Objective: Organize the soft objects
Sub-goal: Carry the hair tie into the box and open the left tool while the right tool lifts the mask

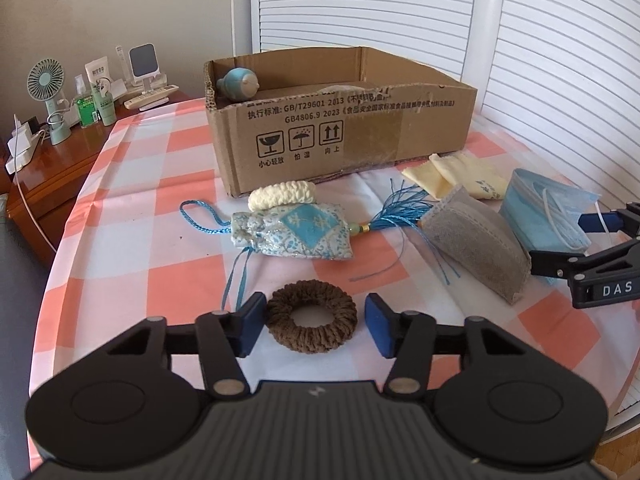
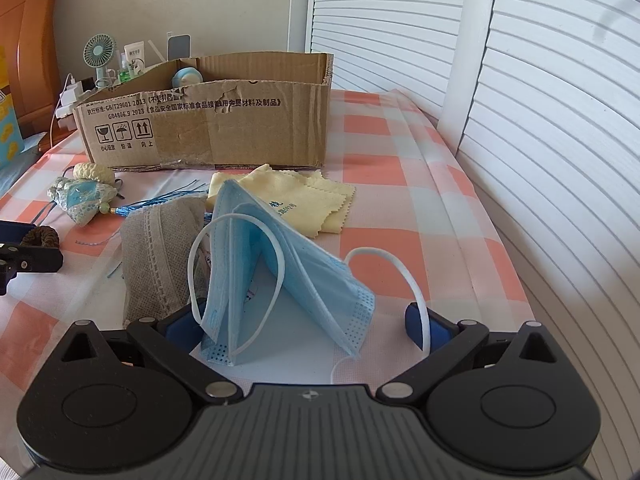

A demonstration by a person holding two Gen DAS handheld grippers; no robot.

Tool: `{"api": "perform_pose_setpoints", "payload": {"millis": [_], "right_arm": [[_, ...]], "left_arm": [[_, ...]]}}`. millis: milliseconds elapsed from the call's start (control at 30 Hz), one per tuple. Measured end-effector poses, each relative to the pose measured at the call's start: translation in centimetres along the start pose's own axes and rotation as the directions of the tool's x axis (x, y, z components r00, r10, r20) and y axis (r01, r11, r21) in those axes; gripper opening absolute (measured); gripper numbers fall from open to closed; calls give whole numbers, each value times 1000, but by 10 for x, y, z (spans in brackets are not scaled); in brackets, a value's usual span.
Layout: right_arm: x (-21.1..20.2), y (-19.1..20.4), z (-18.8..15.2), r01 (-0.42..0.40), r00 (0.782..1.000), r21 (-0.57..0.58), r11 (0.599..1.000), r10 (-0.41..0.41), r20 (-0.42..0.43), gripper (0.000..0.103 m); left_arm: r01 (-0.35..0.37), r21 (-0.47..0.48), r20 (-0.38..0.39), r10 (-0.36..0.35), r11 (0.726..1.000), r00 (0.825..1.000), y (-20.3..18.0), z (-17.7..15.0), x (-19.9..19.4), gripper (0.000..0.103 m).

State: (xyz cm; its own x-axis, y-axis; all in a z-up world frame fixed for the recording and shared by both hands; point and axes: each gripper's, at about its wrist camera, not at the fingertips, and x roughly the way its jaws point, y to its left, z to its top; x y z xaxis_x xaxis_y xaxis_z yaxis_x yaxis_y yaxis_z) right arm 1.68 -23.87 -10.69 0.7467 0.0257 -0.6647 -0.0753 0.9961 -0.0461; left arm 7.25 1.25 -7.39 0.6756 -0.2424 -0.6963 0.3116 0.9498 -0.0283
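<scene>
Beyond both pairs of jaws, on the checked tablecloth [image 1: 132, 216], stands an open cardboard box [image 1: 344, 128] with a small blue toy [image 1: 239, 85] in its far left corner; between the box and the left gripper [image 1: 315, 326] lies a blue patterned pouch [image 1: 292, 232] with a cord and a tassel, and a cream knitted roll [image 1: 282, 195] rests against its far side, touching the box's foot; to the right of those jaws lies a grey pouch [image 1: 478, 236], and past it a yellow cloth [image 1: 468, 178]. A folded blue face mask [image 2: 288, 264] stands like a tent between the jaws of the right gripper [image 2: 304, 326], one ear loop draped over the right pad; those jaws are spread wide and do not press it. A brown knitted ring [image 1: 312, 322] lies flat on the cloth between the left jaws; the left pad touches its edge, the right pad stands just clear, so the ring is not clamped.
</scene>
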Motion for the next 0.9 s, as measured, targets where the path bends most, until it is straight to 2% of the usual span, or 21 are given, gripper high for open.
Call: {"api": "perform_pose_setpoints", "payload": {"millis": [133,333,500,700,833,900], "right_arm": [[-2,1,1,-11,1000,-26,1000,11,-6,103],[-15,6,7,-22,999,-104,994,26,33,103],[-27,7,6,-81,997,-167,983,82,-3,103],[-30,2,10,-46,998,-198,979,54,36,103],[-29,1,20,-92,992,-230,969,109,61,103],[-23,4,23,-127,989,-249,960,142,44,98]], "left_arm": [[-4,0,6,4,1000,1000,-1,-3,-2,46],[2,3,8,-2,1000,1000,-1,-3,-3,46],[7,1,9,-7,1000,1000,0,-4,-3,46],[11,8,11,-11,1000,1000,0,-4,-2,46],[16,8,11,-16,1000,1000,1,-4,-2,46],[14,6,10,-14,1000,1000,1,-4,-2,46]]}}
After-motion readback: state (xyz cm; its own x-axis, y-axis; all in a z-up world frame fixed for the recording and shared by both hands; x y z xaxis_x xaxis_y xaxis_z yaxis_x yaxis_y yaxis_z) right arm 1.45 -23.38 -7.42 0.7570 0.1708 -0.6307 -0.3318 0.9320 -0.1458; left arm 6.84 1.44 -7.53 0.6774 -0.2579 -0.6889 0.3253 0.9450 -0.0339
